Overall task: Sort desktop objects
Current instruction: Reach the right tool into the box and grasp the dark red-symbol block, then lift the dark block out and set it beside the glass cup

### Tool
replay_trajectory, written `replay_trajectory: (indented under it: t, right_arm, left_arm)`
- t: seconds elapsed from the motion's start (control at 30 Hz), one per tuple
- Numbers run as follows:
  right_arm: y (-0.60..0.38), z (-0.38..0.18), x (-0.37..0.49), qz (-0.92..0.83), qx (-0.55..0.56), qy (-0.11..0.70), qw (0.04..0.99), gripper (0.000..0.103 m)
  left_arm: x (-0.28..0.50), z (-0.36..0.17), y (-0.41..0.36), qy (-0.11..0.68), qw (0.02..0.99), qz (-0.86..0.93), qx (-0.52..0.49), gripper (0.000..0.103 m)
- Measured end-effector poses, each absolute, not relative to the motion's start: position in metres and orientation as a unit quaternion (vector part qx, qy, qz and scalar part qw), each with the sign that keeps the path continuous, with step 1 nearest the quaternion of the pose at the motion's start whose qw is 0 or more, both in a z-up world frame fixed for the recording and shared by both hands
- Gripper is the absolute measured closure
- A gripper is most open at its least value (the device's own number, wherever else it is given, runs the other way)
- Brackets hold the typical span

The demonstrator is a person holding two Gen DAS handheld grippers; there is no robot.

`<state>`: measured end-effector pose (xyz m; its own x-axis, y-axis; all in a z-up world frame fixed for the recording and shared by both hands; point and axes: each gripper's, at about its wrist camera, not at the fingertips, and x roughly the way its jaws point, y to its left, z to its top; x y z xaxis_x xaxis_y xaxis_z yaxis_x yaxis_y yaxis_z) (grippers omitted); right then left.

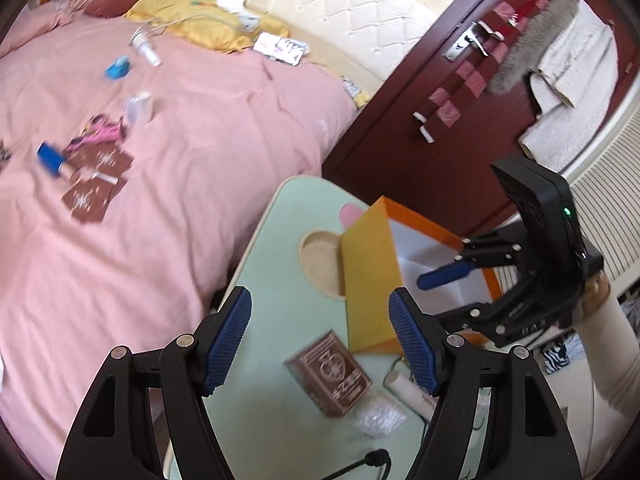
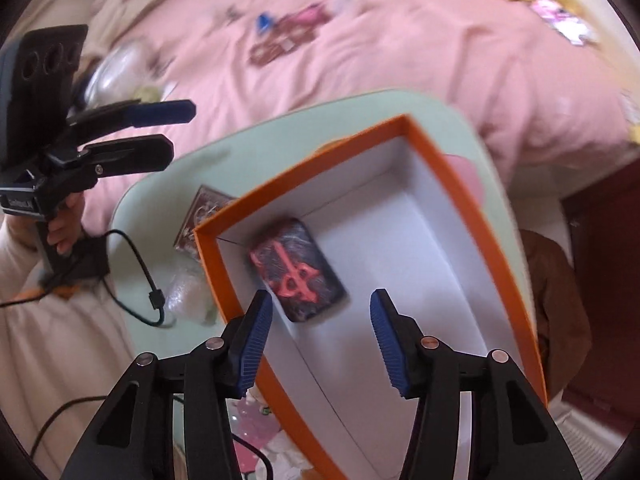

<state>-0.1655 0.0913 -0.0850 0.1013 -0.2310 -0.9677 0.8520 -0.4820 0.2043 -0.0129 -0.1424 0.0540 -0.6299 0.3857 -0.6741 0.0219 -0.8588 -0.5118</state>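
An orange box with a white inside [image 2: 400,216] stands on a pale green table [image 2: 280,136]; it also shows in the left wrist view [image 1: 372,280]. A dark card pack with a red symbol [image 2: 298,270] lies inside it. My right gripper [image 2: 320,320] is open and empty above the box, just above the pack. My left gripper [image 1: 320,320] is open and empty above the table, over a brown card box [image 1: 330,374]. A white tube [image 1: 412,394] and a clear plastic wrap [image 1: 378,416] lie beside the brown box.
A pink bed [image 1: 160,160] with scattered small items lies beyond the table. A dark red door [image 1: 460,100] stands at the right. A black cable [image 2: 136,264] runs over the table's left edge. The table has a round recess [image 1: 320,260].
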Motion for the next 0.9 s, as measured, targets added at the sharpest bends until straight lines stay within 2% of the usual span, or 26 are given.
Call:
replay_trajectory:
  t: [0.2, 0.27, 0.4, 0.63, 0.9]
  right_arm:
    - [0.073, -0.117, -0.173, -0.543, 0.632, 0.285, 0.474, 0.054]
    - [0.071, -0.114, -0.175, -0.552, 0.618, 0.288, 0.479, 0.057]
    - [0.076, -0.109, -0.177, -0.602, 0.587, 0.288, 0.458, 0.056]
    - [0.097, -0.092, -0.182, -0.647, 0.576, 0.233, 0.442, 0.062]
    - [0.141, -0.038, -0.173, -0.732, 0.524, 0.101, 0.425, 0.065]
  left_arm:
    - [-0.011, 0.052, -0.144, -0.257, 0.104, 0.865, -0.418, 0.031]
    - [-0.010, 0.054, -0.143, -0.256, 0.106, 0.866, -0.417, 0.031]
    - [-0.011, 0.053, -0.141, -0.255, 0.108, 0.865, -0.419, 0.031]
    - [-0.013, 0.055, -0.137, -0.252, 0.116, 0.864, -0.420, 0.031]
    - [-0.012, 0.054, -0.133, -0.246, 0.123, 0.859, -0.432, 0.031]
